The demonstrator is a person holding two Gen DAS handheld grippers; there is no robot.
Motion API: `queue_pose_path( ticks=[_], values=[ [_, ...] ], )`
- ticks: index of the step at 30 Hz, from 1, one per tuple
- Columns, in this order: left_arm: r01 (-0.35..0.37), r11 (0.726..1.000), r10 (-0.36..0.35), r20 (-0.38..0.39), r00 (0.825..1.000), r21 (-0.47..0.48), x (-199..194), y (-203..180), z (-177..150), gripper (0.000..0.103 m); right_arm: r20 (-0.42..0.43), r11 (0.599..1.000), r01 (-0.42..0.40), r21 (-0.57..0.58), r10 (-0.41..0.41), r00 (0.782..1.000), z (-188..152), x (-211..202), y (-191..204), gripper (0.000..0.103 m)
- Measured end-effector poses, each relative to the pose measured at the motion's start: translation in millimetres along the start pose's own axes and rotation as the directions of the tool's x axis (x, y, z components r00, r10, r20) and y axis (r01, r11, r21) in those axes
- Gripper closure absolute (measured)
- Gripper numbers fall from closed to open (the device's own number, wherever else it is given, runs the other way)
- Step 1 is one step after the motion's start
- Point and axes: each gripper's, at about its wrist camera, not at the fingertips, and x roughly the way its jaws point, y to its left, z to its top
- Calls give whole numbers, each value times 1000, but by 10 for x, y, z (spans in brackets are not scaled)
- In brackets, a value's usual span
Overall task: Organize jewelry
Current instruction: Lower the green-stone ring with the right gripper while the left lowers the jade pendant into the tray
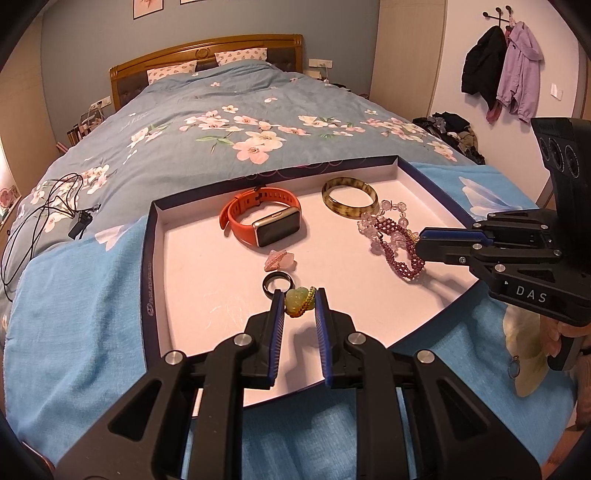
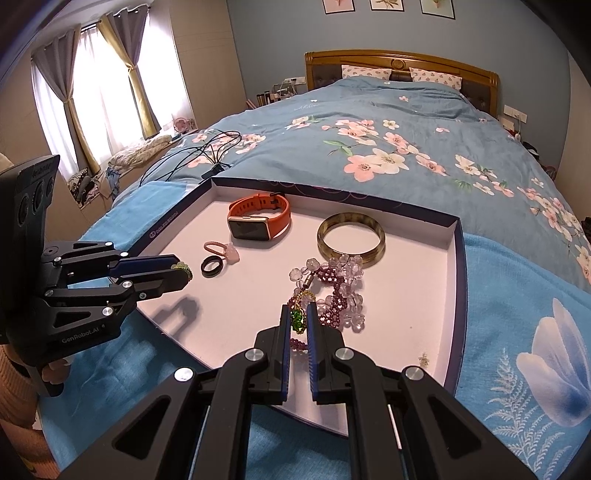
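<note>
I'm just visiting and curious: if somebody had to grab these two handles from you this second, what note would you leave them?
Left gripper: shut on the green pendant, above the tray floor.
Right gripper: shut on the green bead of the purple bead strand, which is tangled with the clear bead bracelet.
Lying in the tray: orange watch, amber bangle, black ring, pink charm.
Done: both pieces gripped.
Left: untangle the strands and lay everything out apart.

tray [image 1: 155, 258] near edge: behind left gripper [image 1: 300, 306] | tray-wall logo [image 2: 162, 229]: too small to read | wall prints [image 2: 386, 5]: cut by top edge
</note>
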Motion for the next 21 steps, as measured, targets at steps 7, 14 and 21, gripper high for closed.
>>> queue_pose_path(
  ticks=[7, 14, 21],
  values=[
    [-7, 1000, 7, -6, 1000, -4, 41, 0, 12, 86, -4, 1000, 0, 7, 0, 1000, 10, 31, -20, 96],
    [-5, 1000, 5, -20, 1000, -16, 94, 10, 22, 86, -7, 1000, -1, 7, 1, 1000, 13, 46, -18, 96],
    [5, 999, -6, -43, 999, -37, 168, 39, 40, 86, -21, 1000, 2, 6, -2, 1000, 16, 115, -23, 96]
  ],
)
